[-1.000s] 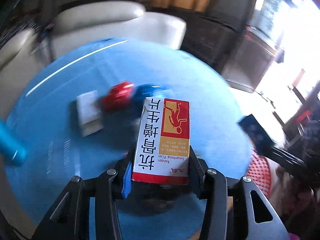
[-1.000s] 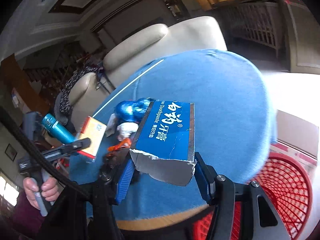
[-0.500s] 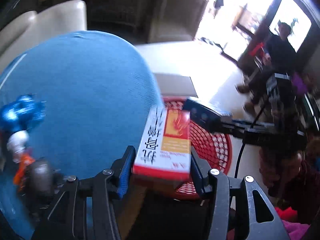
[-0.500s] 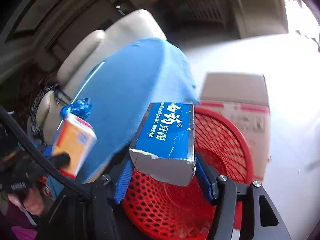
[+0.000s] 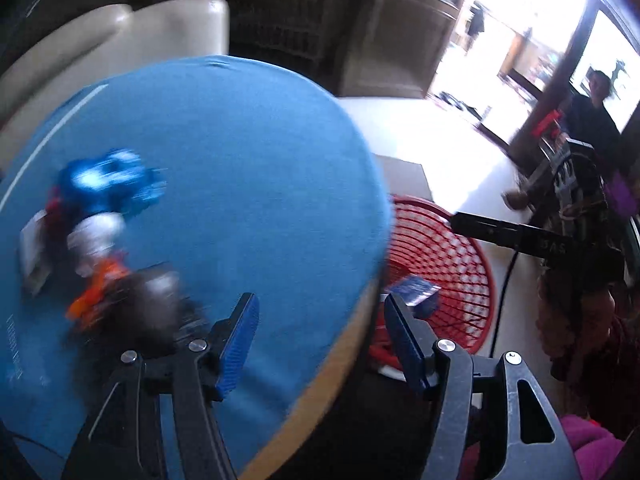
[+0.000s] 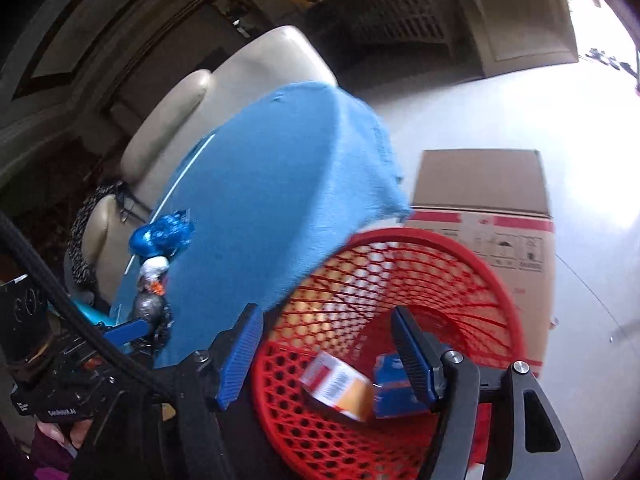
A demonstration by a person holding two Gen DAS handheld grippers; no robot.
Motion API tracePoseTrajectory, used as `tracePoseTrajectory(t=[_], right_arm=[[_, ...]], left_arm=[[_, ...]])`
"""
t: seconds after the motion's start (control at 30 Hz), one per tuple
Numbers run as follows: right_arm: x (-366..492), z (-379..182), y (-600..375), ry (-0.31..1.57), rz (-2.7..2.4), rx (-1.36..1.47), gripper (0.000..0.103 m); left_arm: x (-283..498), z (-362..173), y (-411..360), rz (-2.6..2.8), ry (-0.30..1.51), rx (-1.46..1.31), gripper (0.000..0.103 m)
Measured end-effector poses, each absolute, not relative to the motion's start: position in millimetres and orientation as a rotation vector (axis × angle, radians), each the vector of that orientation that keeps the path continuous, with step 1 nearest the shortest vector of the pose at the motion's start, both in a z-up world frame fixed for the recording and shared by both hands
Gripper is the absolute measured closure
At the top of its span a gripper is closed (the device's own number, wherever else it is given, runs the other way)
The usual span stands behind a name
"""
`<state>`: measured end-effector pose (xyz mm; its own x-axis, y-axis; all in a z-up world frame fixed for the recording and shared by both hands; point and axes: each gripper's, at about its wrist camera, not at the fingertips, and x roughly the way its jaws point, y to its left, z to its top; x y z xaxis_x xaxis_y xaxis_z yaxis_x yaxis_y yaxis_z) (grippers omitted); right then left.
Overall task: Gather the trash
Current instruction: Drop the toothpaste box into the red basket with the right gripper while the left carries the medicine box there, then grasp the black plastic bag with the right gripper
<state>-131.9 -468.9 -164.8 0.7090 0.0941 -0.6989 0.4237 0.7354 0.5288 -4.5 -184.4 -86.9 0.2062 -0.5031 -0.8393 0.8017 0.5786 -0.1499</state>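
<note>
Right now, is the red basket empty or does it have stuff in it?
Not empty. Two boxes lie at the bottom of the red basket: an orange and white box and a blue box.

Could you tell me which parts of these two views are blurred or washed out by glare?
Left wrist view: the wrappers on the blue table are smeared by motion blur, and the doorway is blown out white. Right wrist view: the floor at upper right glares white; the boxes in the red basket are slightly soft; fisheye bends the edges.

beige sofa (image 6: 248, 80) | cardboard box (image 6: 480, 184) | bystander, maybe seated (image 5: 592, 120)
</note>
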Motion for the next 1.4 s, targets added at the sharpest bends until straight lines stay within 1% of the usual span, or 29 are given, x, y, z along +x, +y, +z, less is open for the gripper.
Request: tracePoseTrajectory(t=[0.13, 0.3, 0.63, 0.9, 0.97, 1.07, 1.1, 1.13, 1.17, 1.2, 1.3, 1.4], right_arm=[[-114.2, -154.8, -452.5, 0.778, -0.174, 0.69, 0.033], [-104.0, -145.4, -442.7, 0.763, -0.158, 0.691, 0.033], [-67.7, -122.9, -404.8, 0.761, -0.022, 0.67, 0.033], [14.2, -126.4, -324.8, 0.87, 0.228, 0.612, 0.033], [31.9, -128.4, -307.5, 0.881, 0.24, 0.574, 0.033], [60.3, -140.4, -282.3, 0.955, 0.228, 0.522, 0.034], [66.5, -144.6, -276.8, 0.969, 0.232, 0.522, 0.036], [71.9, -151.0, -269.0, 0.989, 0.225, 0.52, 0.055], [73.3, -154.8, -267.1, 0.996, 0.222, 0.517, 0.064], [75.3, -157.9, -262.6, 1.003, 0.227, 0.511, 0.066], [65.2, -154.0, -258.8, 0.955, 0.216, 0.478, 0.075], [51.4, -148.3, -269.2, 0.91, 0.152, 0.447, 0.077]], left_arm=[[12.2, -80.3, -128.8, -0.796, 0.962, 0.309, 0.035], [23.9, -88.9, -77.1, -0.668, 0.986, 0.244, 0.035], [51.1, -93.6, -17.4, -0.454, 0.996, 0.164, 0.035], [68.0, -98.7, 34.7, -0.317, 1.006, 0.063, 0.035], [70.9, -97.8, 47.2, -0.293, 1.007, 0.029, 0.035], [78.7, -96.9, 59.7, -0.263, 1.008, -0.009, 0.035], [81.2, -96.6, 61.0, -0.257, 1.008, -0.015, 0.035], [86.8, -97.0, 62.6, -0.252, 1.007, -0.026, 0.034], [89.6, -97.1, 62.8, -0.249, 1.007, -0.032, 0.034], [93.7, -97.6, 63.5, -0.244, 1.011, -0.039, 0.033], [111.7, -101.8, 56.9, -0.251, 1.03, -0.046, 0.032], [128.2, -107.2, 43.5, -0.256, 1.032, -0.019, 0.032]])
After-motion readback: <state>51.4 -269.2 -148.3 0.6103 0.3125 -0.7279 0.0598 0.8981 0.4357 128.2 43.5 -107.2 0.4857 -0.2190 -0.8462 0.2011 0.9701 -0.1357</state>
